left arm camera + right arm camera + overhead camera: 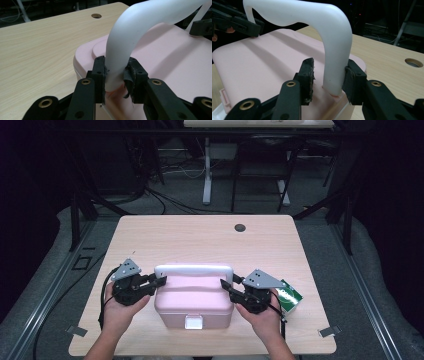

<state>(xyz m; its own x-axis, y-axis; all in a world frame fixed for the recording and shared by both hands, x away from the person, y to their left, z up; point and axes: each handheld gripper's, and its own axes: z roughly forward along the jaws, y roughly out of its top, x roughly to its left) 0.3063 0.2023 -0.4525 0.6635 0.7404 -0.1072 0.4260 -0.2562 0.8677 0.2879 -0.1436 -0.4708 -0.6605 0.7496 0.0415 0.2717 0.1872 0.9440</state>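
A pink lidded box (192, 300) with a white arched handle (194, 270) stands near the table's front edge, handle upright. My left gripper (159, 281) is at the handle's left end. In the left gripper view both pads press the handle's leg (117, 62), so the left gripper (116, 75) is shut on it. My right gripper (226, 285) is at the handle's right end. In the right gripper view the handle's other leg (335, 62) stands between the jaws of the right gripper (328, 77). One pad touches the leg and the other stands a little apart.
A green and white carton (289, 296) lies on the wooden table (200, 240) just right of my right hand. A round cable hole (240, 227) is at the table's back. A white latch (194, 322) sits on the box's front. Dark floor, cables and stands lie beyond.
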